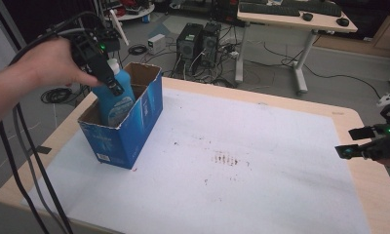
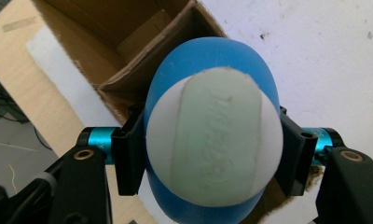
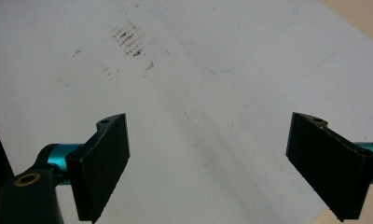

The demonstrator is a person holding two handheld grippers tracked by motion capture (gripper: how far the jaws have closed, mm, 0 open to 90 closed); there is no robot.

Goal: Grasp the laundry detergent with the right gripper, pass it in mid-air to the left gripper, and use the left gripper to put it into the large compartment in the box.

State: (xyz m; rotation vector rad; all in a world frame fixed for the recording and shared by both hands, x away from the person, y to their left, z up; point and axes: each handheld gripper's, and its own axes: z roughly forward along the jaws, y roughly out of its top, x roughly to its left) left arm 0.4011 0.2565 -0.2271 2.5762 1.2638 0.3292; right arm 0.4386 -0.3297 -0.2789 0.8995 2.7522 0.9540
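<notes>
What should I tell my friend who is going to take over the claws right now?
Left claw: shut on the blue bottle, gripping it near its white cap, partly down inside the open blue cardboard box.
Right claw: open, nothing in it, hovering over the white mat at the table's right edge.
Things: the box stands at the mat's back left corner.
Done: the bottle is picked up and partway into the box.
Left: probably lower the bottle until it stands on the bottom, open the left claw and lift it clear of the box walls.
</notes>
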